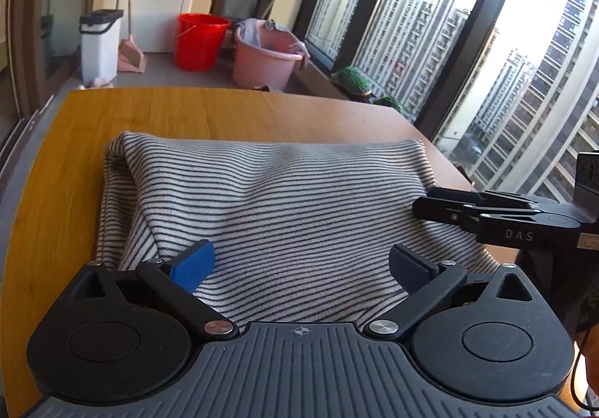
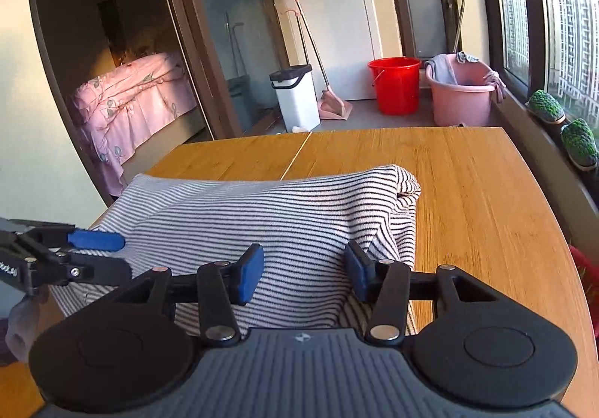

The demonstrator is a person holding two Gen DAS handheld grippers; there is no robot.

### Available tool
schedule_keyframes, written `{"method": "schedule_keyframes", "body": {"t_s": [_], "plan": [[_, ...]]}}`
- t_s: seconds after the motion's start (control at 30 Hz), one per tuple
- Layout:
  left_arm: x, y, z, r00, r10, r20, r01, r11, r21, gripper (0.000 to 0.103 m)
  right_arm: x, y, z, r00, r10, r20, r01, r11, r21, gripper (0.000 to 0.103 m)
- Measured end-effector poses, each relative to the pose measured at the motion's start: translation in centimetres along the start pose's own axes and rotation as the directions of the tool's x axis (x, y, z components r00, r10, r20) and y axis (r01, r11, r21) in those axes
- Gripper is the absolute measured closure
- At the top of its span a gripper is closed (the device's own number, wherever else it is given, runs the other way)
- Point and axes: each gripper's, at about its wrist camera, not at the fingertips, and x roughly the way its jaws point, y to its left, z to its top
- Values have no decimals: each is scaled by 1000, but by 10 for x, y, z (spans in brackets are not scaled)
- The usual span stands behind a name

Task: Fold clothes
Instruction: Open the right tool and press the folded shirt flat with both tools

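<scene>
Striped shirt (image 1: 277,200) lies folded over on the tabletop (image 1: 149,111) — fold looks mostly done, maybe one more left. Left gripper (image 1: 299,264) released, right gripper (image 2: 305,273) released too — cloth between, not pinched.

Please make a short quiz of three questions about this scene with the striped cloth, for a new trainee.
1. True or false: the left gripper is clamped on the striped garment.
2. What stands nearer the window: (a) the red bucket, (b) the pink basin, (c) the white bin?
3. What does the garment lie on?

Key:
1. False: its jaws stand wide apart, with the garment beneath them.
2. b
3. The wooden table.
</scene>
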Motion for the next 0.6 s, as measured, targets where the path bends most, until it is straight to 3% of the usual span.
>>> {"method": "schedule_keyframes", "body": {"t_s": [0.17,0.27,0.4,0.57,0.6], "plan": [[2,-1,1,1000,7,2,-7,1000,26,0,-11,6,-8,1000,9,-3,-9,1000,17,51],[7,1,3,1000,18,8,-19,998,59,0,-19,21,-14,1000,19,-22,-19,1000,6,42],[21,8,14,997,67,37,-71,990,121,0,-30,62,-28,991,97,-89,-104,992,-71,21],[9,22,28,999,21,38,-22,999,31,0,-50,95,-26,965,225,-138,-244,959,-146,12],[1,24,27,999,-2,36,1,1000,8,0,-54,98,-23,964,233,-129,-251,955,-155,5]]}}
